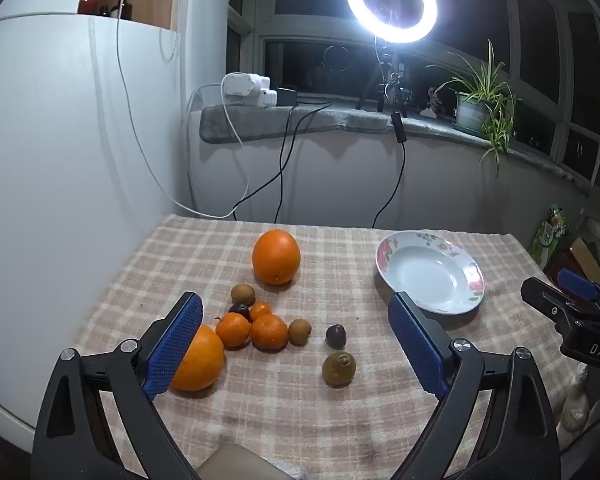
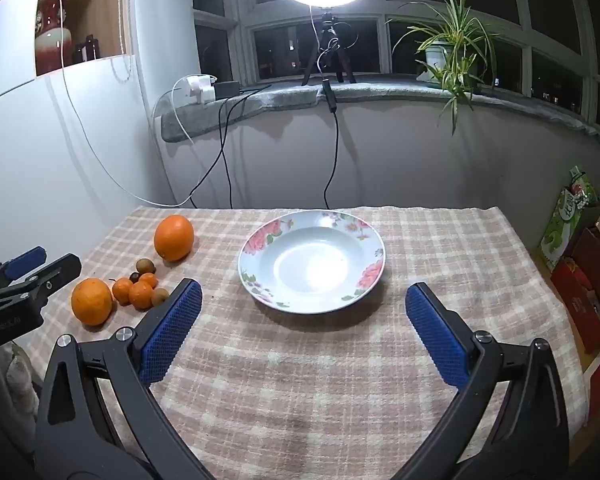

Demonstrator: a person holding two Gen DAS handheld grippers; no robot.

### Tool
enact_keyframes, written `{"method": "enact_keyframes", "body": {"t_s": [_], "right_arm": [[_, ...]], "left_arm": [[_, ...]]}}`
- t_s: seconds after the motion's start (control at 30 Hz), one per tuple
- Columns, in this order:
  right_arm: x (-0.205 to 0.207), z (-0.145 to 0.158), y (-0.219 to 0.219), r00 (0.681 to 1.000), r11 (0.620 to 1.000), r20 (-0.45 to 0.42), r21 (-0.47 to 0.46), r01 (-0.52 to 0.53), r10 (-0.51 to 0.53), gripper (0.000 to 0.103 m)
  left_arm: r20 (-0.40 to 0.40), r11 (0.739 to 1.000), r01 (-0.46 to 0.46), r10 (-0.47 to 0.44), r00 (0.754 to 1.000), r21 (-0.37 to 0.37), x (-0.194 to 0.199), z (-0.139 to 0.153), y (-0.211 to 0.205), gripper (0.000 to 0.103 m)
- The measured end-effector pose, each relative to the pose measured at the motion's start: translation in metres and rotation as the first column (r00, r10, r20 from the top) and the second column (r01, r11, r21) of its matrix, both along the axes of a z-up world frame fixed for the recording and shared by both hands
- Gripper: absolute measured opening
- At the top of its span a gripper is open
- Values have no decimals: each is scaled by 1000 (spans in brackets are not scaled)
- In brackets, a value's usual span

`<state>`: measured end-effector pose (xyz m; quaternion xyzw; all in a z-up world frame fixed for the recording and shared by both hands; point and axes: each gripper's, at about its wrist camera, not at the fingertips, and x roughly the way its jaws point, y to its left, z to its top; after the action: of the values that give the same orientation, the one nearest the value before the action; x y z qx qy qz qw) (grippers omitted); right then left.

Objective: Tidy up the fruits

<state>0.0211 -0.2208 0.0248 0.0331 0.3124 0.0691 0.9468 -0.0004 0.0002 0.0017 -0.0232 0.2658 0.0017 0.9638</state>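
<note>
A big orange (image 1: 276, 256) stands at the back of the checked cloth. A second big orange (image 1: 199, 359) lies partly behind the left finger of my left gripper (image 1: 296, 322). Between them sit tangerines (image 1: 269, 331), small brown fruits (image 1: 243, 294), a dark plum-like fruit (image 1: 335, 336) and a kiwi (image 1: 339, 369). That gripper hovers open over the fruit, touching none. The flowered plate (image 2: 342, 227) holds nothing. My right gripper (image 2: 302, 308) stands open just in front of the plate. The fruit cluster (image 2: 140, 293) lies to its left.
The checked tablecloth (image 2: 300, 380) covers the table, whose right edge drops to boxes and a green packet (image 2: 566, 216). A ring light (image 1: 391, 0), cables and a potted plant (image 1: 476, 108) stand on the sill behind. A white wall panel (image 1: 60, 140) borders the left side.
</note>
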Motion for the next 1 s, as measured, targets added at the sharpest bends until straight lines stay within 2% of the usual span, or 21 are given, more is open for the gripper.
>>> {"method": "enact_keyframes", "body": {"t_s": [0.03,0.1,1.0], "right_arm": [[0,1,0,1000,1000,3,0,2,-2,103],[2,-1,3,1000,1000,-10,-13,-3,3,103],[7,-5,3,999,1000,-33,22,-6,7,103]], "left_arm": [[-21,1000,-7,7,1000,21,3,-2,-2,94],[-24,1000,-9,8,1000,-18,3,-1,1,94],[-30,1000,-7,7,1000,2,3,-11,-4,94]]}}
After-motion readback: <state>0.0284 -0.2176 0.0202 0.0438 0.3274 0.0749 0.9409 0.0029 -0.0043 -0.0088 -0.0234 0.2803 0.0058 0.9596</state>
